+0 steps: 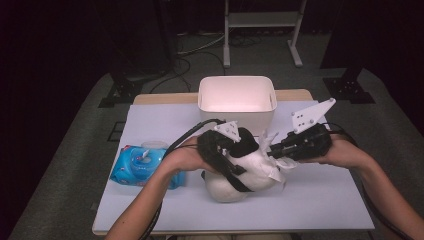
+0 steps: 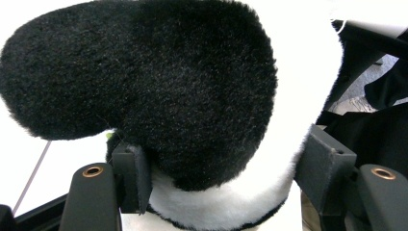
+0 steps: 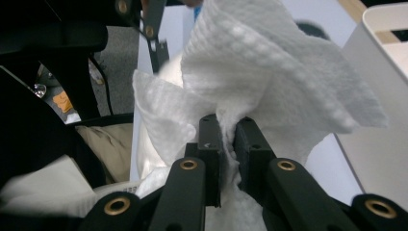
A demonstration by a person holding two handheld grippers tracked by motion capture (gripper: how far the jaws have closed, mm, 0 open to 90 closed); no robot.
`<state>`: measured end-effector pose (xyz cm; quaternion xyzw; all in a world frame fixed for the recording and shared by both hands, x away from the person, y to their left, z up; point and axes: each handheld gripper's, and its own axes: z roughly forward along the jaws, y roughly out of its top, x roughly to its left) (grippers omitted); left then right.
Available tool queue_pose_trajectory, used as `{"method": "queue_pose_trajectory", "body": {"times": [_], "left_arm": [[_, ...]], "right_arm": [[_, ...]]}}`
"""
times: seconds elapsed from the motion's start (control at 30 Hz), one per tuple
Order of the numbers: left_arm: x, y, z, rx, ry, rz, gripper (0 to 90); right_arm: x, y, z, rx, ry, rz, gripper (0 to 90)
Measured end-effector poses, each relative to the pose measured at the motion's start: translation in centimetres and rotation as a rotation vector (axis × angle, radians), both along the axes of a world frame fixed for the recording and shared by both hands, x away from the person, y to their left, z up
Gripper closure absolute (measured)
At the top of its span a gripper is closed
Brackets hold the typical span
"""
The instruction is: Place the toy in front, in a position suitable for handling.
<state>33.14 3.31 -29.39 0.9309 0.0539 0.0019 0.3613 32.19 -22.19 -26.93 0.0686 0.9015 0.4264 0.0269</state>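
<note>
I hold the plush panda (image 1: 235, 172) mid-tabletop (image 1: 320, 200), left gripper (image 2: 216, 168) jaws clamped around its soft, squashy limb. Right gripper (image 3: 227, 139) jaws pinch the wipe (image 3: 269, 72): limp, light, tears easily, so I grip bunched folds.

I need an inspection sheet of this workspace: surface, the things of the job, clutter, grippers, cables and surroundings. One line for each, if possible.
Surface: white table top, wooden edge at the far side.
Job's things: black and white plush toy lying near the middle; white paper wipe against it.
Clutter: blue wet-wipe pack at the left; white bin at the far edge.
Grippers: left gripper clamped on the plush toy; right gripper shut on the paper wipe.
Cables: black cable trailing from the left gripper; more cables on the floor.
Surroundings: grey floor, metal frame legs, dark background.
</note>
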Motion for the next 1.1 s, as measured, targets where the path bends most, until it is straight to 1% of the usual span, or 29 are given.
{"method": "queue_pose_trajectory", "body": {"times": [0.1,0.13,0.17,0.3,0.37,0.43,0.47,0.53,0.63,0.67,0.73,0.87,0.97,1.03,1.1], "left_arm": [[0.0,-0.1,0.0,0.000,0.000,0.006,32.5],[0.1,0.1,0.0,-0.006,0.004,0.008,32.6],[0.1,0.1,0.0,-0.006,0.004,0.008,32.6],[0.1,0.4,0.2,-0.002,0.001,0.009,32.9],[0.1,0.5,0.3,0.006,-0.002,0.010,33.1],[0.1,0.6,0.3,0.004,0.002,0.012,33.2],[0.1,0.5,0.2,0.014,0.001,0.010,33.2],[0.1,0.3,-0.1,0.025,0.004,0.008,33.2],[0.1,-0.1,-0.5,0.029,0.005,0.002,33.2],[0.0,-0.3,-0.6,0.024,0.010,-0.001,33.2],[-0.2,-1.0,-0.8,0.027,0.008,-0.019,33.2],[-0.3,-2.2,-1.2,0.051,0.005,-0.045,33.1],[-0.4,-2.8,-1.6,0.052,0.009,-0.055,33.1],[-0.5,-3.1,-1.9,0.053,0.013,-0.056,33.2],[-0.4,-3.2,-2.1,0.058,0.015,-0.058,33.3]], "right_arm": [[0.0,0.1,0.1,-0.007,-0.002,0.002,81.6],[0.1,-0.1,-0.1,0.001,0.008,-0.007,81.6],[0.1,-0.1,-0.1,0.001,0.008,-0.007,81.6],[0.1,-0.5,-0.9,0.004,0.027,-0.021,81.7],[0.2,-0.5,-1.3,-0.016,0.023,-0.021,81.6],[0.2,-0.5,-1.7,-0.030,0.026,-0.023,81.6],[0.3,-0.5,-1.9,-0.034,0.029,-0.026,81.6],[0.4,-0.4,-2.3,-0.043,0.036,-0.025,81.6],[0.5,-0.4,-2.5,-0.049,0.037,-0.024,81.6],[0.5,-0.4,-2.4,-0.038,0.041,-0.028,81.6],[0.6,-0.3,-2.2,-0.021,0.040,-0.029,81.5],[0.8,0.2,-1.8,-0.020,0.023,-0.028,81.5],[1.0,0.4,-1.6,-0.014,0.019,-0.028,81.5],[1.0,0.4,-1.6,-0.004,0.025,-0.030,81.5],[1.1,0.3,-1.9,-0.016,0.024,-0.034,81.5]]}}
